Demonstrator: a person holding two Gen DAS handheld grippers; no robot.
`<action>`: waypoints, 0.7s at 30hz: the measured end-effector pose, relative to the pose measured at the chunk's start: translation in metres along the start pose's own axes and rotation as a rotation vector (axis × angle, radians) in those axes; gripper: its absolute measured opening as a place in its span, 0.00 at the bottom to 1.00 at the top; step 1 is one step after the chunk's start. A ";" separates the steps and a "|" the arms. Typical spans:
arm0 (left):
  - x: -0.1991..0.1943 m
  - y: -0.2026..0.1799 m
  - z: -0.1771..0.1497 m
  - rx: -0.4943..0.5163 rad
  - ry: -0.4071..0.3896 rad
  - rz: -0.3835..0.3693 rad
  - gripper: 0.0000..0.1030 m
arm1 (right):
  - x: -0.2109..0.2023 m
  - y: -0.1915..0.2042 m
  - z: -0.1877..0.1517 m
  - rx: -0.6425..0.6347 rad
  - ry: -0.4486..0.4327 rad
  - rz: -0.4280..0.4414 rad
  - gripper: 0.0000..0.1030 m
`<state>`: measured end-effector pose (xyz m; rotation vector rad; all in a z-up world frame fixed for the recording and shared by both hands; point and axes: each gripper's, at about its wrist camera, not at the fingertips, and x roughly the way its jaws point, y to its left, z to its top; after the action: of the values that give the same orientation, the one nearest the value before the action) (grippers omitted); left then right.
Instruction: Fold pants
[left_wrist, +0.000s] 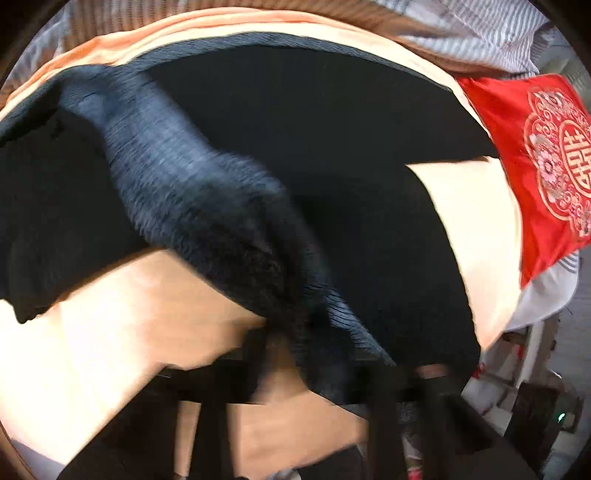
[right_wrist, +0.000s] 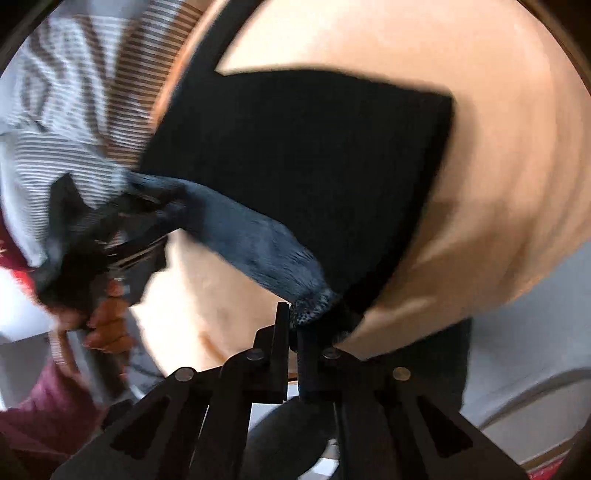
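Peach bed sheet (right_wrist: 498, 147) under dark pants (right_wrist: 295, 155); both tongs, left (left_wrist: 332, 369) and right (right_wrist: 293, 332), pinch the waistband (right_wrist: 251, 236), lifting for a fold; next, carry it across evenly.

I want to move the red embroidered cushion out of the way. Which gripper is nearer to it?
Left. The left gripper holds the pants on the side where the red cushion lies; the right gripper grips them at the far side.
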<state>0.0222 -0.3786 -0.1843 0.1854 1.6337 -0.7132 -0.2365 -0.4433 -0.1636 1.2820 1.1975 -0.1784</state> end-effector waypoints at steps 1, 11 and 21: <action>-0.005 -0.003 0.002 -0.002 -0.007 -0.016 0.17 | -0.006 0.004 0.004 -0.014 -0.005 0.014 0.03; -0.068 -0.047 0.069 0.025 -0.129 -0.089 0.17 | -0.093 0.063 0.115 -0.163 -0.143 0.140 0.03; -0.054 -0.064 0.174 -0.007 -0.192 -0.038 0.17 | -0.102 0.080 0.293 -0.214 -0.166 0.103 0.03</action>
<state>0.1470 -0.5090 -0.1168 0.0784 1.4596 -0.7319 -0.0571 -0.6975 -0.0883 1.1155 0.9782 -0.0769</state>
